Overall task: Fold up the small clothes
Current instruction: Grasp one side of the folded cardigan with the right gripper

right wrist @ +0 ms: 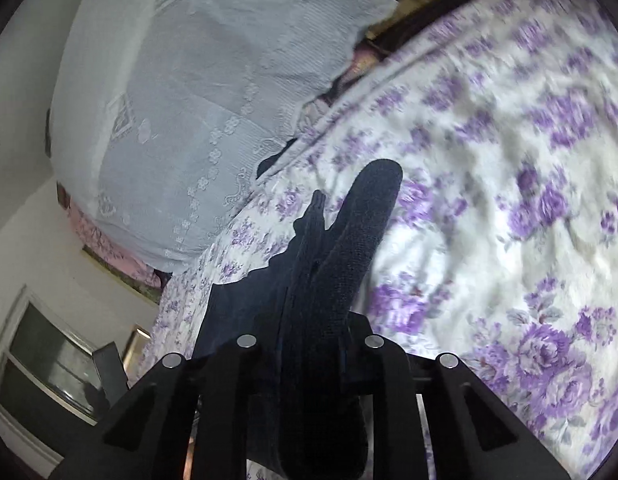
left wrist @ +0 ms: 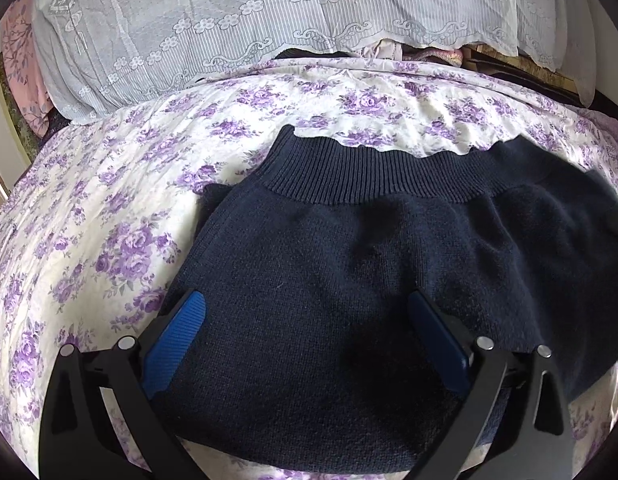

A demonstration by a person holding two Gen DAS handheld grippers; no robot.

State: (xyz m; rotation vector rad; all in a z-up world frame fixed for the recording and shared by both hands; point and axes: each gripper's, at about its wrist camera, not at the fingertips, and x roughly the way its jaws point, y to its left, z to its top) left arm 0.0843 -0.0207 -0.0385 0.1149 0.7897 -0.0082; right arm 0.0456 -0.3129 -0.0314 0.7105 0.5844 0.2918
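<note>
A dark navy knitted garment [left wrist: 349,264] with a ribbed waistband lies on the floral bedsheet [left wrist: 109,220]. My left gripper [left wrist: 305,320] is open just above its near part, blue pads [left wrist: 177,340] spread wide on either side of the knit. In the right wrist view my right gripper [right wrist: 313,344] is shut on a bunched fold of the same navy garment [right wrist: 349,240], lifted above the sheet [right wrist: 509,200]. The right fingertips are hidden by the cloth.
A white lace cover [left wrist: 229,20] drapes over a pile at the back of the bed, also in the right wrist view [right wrist: 169,100]. Pink fabric [left wrist: 21,48] lies at the far left. A wall and a framed window [right wrist: 45,360] show at left.
</note>
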